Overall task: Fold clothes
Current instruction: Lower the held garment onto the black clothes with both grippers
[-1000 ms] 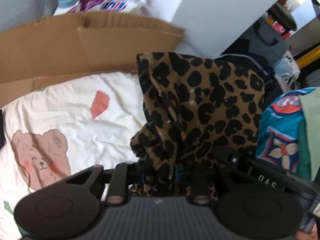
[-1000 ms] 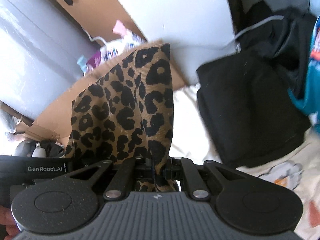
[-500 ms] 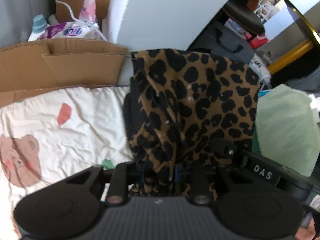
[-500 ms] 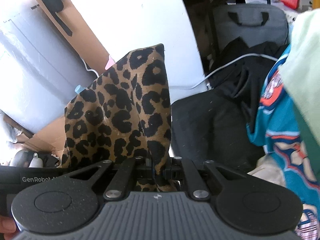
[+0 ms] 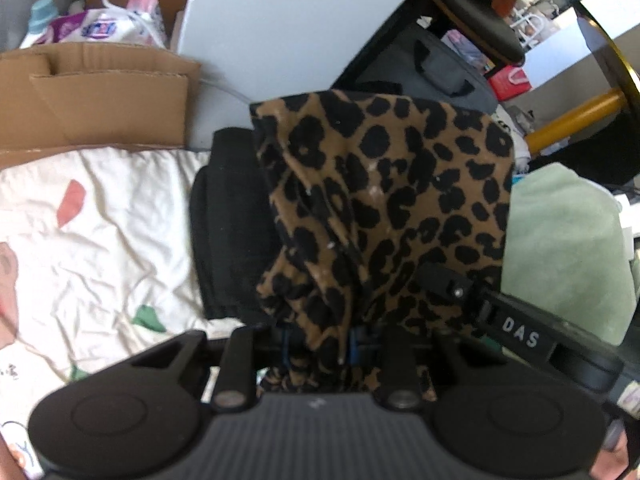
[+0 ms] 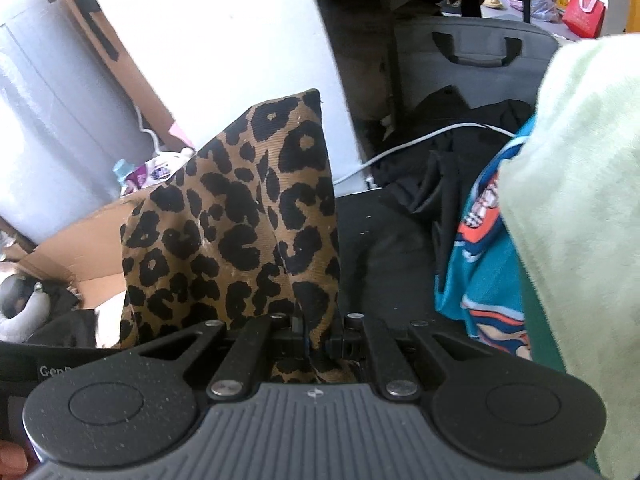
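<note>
The left gripper (image 5: 318, 350) has its jaws pinching a thick bunch of the leopard-print garment (image 5: 384, 208), and the right gripper (image 6: 318, 340) has its jaws pressed nearly together on a thinner fold of the same cloth (image 6: 240, 232). The garment hangs lifted between the two (it fills the middle of both views). Behind it lies a folded black garment (image 5: 228, 232) on a white printed sheet (image 5: 100, 236). To the right sit a pale green cloth (image 5: 560, 248) and a teal patterned one (image 6: 480, 248); cardboard (image 5: 108, 100) lies far left.
</note>
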The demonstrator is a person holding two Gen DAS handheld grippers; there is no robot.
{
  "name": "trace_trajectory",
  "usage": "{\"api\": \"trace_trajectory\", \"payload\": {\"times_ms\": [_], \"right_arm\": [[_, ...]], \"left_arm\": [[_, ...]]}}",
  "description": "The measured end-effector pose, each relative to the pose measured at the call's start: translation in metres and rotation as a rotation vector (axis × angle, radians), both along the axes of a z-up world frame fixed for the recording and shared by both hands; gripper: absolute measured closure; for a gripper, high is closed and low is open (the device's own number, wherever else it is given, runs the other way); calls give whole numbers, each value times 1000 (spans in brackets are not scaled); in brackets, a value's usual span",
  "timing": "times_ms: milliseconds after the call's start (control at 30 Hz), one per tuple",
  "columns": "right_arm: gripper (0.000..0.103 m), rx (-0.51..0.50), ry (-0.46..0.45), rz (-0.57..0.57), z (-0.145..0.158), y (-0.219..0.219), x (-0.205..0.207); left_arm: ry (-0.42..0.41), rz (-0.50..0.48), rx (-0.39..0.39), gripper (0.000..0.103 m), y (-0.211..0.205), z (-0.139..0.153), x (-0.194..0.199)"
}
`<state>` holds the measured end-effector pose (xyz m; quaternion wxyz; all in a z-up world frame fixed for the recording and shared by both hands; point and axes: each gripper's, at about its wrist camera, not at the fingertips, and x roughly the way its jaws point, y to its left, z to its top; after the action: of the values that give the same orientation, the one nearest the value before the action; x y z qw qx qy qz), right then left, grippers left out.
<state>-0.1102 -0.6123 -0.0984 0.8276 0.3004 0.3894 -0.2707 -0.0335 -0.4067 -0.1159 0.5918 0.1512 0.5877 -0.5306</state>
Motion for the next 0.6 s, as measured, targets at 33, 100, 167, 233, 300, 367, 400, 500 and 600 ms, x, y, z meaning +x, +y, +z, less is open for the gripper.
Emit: {"api": "trace_trajectory", "payload": {"times_ms": [33,100,167,233,300,367,400,500,600], "right_arm": [[98,-4,0,-2,-4,-2,-4],[98,-2,8,-10,-13,-9,-10],[98,-4,20,-11,-24,-18,-14],[98,-20,40,-3,-33,-25,-15],[98,-36,51,3,-43,-31,-16],[98,-46,59,5,-54,-36,-17],[98,-46,54,6,-59,-39,-17],[98,-61,54,29,-76,-44,-12],[98,-70,61,49,-95,-50,-3]], "left_arm": [[3,-5,-1,77,-4,-3,-2],[15,-8,-3,77,-9,-12,-4],[20,-16,-8,77,-15,-23,-9],[28,-20,-15,77,-19,-34,-14],[44,-17,-21,77,-25,-45,-19],[53,-10,-35,77,-30,-58,-19],[58,-7,-42,77,-32,-64,-19],[71,18,-55,77,-38,-89,-15],[84,43,-60,77,-41,-109,-12]]}}
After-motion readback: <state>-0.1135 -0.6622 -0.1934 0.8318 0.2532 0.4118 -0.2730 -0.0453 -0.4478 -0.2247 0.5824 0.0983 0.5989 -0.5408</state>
